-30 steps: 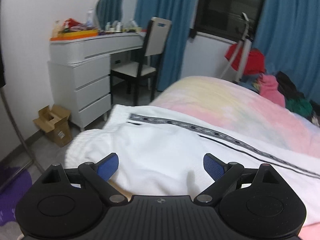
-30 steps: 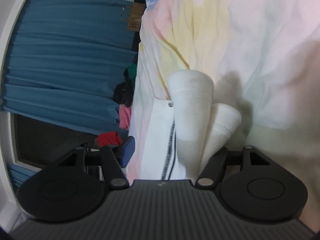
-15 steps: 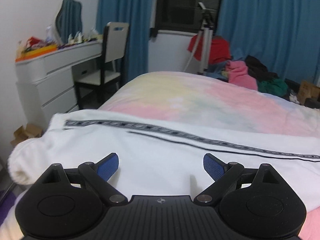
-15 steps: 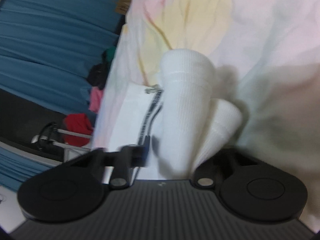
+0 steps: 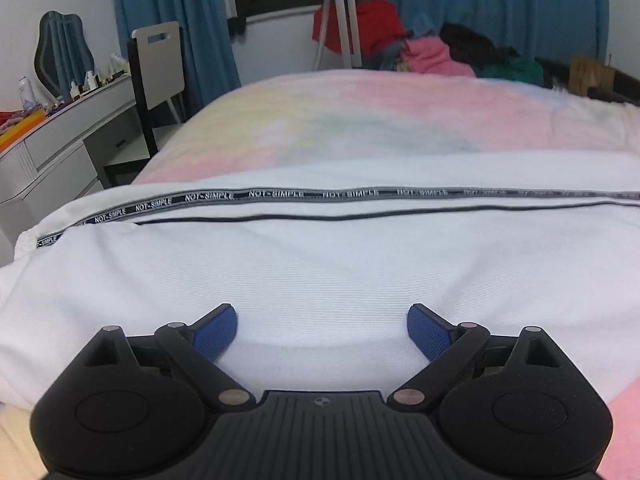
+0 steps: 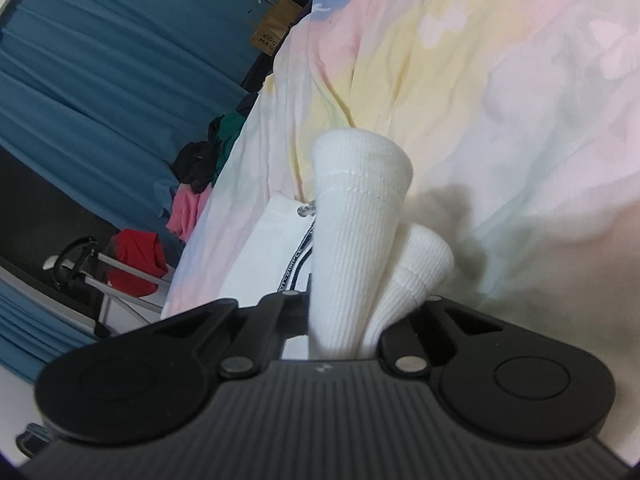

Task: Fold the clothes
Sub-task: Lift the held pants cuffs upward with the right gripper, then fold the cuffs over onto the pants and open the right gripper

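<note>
White trousers [image 5: 320,260] with a black "NOT-SIMPLE" side stripe [image 5: 280,194] lie flat across the pastel bed cover [image 5: 360,120]. My left gripper [image 5: 322,326] is open and empty, its blue pads [image 5: 214,332] resting just above the white cloth near the waist end. In the right wrist view my right gripper [image 6: 352,304] is shut on the two ribbed white leg cuffs [image 6: 356,224], which stick out between the jaws above the bed cover [image 6: 500,80]. Its fingertips are hidden by the cloth.
A white dresser [image 5: 60,148] and a chair [image 5: 158,76] stand left of the bed. A pile of red, pink, black and green clothes [image 5: 432,52] and a tripod [image 5: 340,12] stand beyond the bed by blue curtains [image 5: 480,0]. A cardboard box [image 5: 590,74] stands far right.
My left gripper swung right, from the trousers' waist corner to facing squarely across the bed. My right gripper closed on the leg cuffs and tilted.
</note>
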`<state>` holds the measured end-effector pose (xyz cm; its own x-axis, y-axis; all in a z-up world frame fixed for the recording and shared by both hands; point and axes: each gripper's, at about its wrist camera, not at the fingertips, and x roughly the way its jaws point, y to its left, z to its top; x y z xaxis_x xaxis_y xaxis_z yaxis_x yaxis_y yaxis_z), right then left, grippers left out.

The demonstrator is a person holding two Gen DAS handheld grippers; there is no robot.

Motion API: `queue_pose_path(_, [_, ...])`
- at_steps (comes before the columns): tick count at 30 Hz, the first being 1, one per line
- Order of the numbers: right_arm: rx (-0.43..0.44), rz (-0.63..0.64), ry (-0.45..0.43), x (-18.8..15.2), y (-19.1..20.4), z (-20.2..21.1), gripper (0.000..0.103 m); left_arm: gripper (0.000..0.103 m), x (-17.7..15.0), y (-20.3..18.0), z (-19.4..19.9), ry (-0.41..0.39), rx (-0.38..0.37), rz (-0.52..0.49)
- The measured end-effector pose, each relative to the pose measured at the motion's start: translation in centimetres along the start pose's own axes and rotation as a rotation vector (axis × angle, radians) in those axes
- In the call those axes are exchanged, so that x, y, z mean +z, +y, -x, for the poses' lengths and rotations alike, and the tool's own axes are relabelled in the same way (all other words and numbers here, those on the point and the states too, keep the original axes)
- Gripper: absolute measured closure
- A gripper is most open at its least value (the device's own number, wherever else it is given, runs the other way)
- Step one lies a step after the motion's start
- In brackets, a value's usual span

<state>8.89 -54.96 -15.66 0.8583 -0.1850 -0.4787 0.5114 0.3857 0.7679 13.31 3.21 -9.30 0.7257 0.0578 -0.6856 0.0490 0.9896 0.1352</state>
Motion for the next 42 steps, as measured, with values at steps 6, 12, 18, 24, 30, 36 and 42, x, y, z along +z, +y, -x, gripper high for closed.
queue_pose_path(6, [-0.031,0.155,-0.056,-0.4,2.3,0.7,0.093,0.008,-0.3,0.3,-0.6,-0.003,0.004,0.002])
queue_pose_path(12, [-0.058,0.458,-0.196,-2.4,7.7,3.2,0.093,0.007,0.2,0.5,-0.5,-0.014,-0.004,0.016])
queue_pose_path(18, [-0.002,0.855,-0.383,-7.7,14.5,7.5,0.093,0.007,0.7,0.7,0.0,-0.042,-0.010,0.019])
queue_pose_path(24, [0.119,1.192,-0.487,-16.3,20.0,10.9,0.093,0.007,1.3,1.8,1.4,-0.085,-0.028,0.077])
queue_pose_path(30, [0.253,1.550,-0.469,-27.4,21.1,11.7,0.093,0.007,1.7,4.3,3.4,-0.141,-0.057,0.180])
queue_pose_path(36, [0.342,1.893,-0.231,-36.1,17.2,10.6,0.093,0.007,1.6,5.9,3.9,-0.151,-0.112,0.258])
queue_pose_path(42, [0.339,1.967,-0.207,-37.3,16.0,10.9,0.093,0.007,1.7,6.0,4.2,-0.174,-0.147,0.263])
